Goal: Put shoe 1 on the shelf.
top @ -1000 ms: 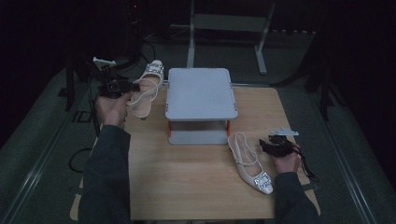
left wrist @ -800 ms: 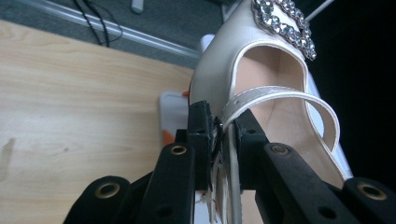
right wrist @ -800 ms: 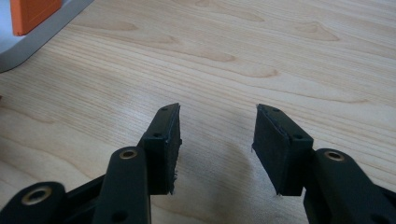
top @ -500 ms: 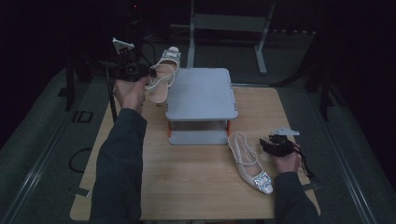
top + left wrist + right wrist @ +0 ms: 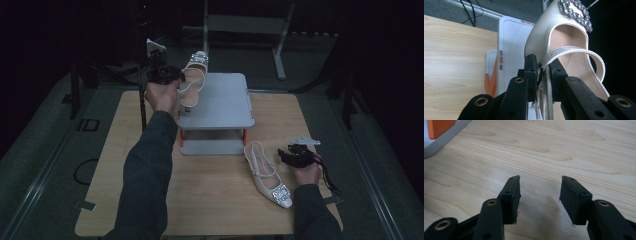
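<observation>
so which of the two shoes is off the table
The shoe clamped in the left gripper, held above the grey rack; the other shoe lies on the table.

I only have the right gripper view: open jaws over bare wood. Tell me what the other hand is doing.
Observer: The left hand-held gripper is shut on the side edge of a cream shoe, next to its strap.
Operator: Say where that shoe is.
Observer: Held over the back left corner of the grey rack.
Operator: Report anything near my gripper.
Observer: A matching second shoe lies on the table, just left of your right hand-held gripper.
</observation>
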Motion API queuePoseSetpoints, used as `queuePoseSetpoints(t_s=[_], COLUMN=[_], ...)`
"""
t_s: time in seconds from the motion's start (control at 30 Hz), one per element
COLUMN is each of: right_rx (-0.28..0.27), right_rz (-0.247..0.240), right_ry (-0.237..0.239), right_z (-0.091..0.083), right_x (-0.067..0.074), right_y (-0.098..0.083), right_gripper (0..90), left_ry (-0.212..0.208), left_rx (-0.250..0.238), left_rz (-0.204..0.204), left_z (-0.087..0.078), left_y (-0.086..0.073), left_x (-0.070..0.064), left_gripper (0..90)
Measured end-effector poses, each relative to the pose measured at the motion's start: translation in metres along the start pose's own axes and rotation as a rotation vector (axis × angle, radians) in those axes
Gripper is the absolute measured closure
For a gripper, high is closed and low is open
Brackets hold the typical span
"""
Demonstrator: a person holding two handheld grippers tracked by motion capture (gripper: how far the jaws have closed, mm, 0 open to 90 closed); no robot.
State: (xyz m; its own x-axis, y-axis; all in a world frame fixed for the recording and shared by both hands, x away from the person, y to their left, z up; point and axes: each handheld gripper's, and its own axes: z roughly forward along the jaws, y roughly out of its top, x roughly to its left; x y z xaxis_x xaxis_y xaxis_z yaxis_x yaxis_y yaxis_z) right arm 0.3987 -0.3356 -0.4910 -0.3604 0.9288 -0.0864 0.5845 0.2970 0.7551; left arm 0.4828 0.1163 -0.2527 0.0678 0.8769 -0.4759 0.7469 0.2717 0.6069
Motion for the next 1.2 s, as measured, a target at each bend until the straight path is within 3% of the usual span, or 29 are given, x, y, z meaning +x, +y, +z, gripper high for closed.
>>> queuePoseSetpoints(t_s=[0.23, 0.4, 0.57, 0.7, 0.77, 0.9, 1.2], right_rx=[-0.004, -0.004, -0.004, -0.005, -0.004, -0.002, 0.000], right_rz=[0.002, 0.004, 0.005, 0.004, 0.004, 0.002, 0.001], right_ry=[-0.001, -0.002, -0.004, -0.005, -0.005, -0.004, -0.004], right_z=[0.000, 0.000, 0.001, 0.001, 0.001, 0.001, 0.001], right_x=[-0.001, -0.001, -0.002, -0.002, -0.002, -0.001, -0.001], right_y=[0.000, 0.000, 0.001, 0.001, 0.001, 0.001, 0.001], right_gripper=[50.1, 50.1, 50.0, 50.0, 50.0, 50.0, 50.0], left_ry=[0.015, 0.023, 0.046, 0.038, 0.040, 0.026, 0.053], left_rx=[0.033, 0.051, 0.056, 0.055, 0.071, 0.079, 0.082], left_rz=[-0.049, -0.123, -0.156, -0.193, -0.180, -0.196, -0.179], left_z=[0.020, 0.036, 0.041, 0.042, 0.043, 0.045, 0.045], left_y=[-0.008, -0.014, -0.016, -0.018, -0.019, -0.020, -0.022], left_x=[-0.010, -0.013, -0.014, -0.012, -0.012, -0.011, -0.012], left_gripper=[80.8, 80.9, 80.7, 80.7, 80.7, 80.6, 80.6])
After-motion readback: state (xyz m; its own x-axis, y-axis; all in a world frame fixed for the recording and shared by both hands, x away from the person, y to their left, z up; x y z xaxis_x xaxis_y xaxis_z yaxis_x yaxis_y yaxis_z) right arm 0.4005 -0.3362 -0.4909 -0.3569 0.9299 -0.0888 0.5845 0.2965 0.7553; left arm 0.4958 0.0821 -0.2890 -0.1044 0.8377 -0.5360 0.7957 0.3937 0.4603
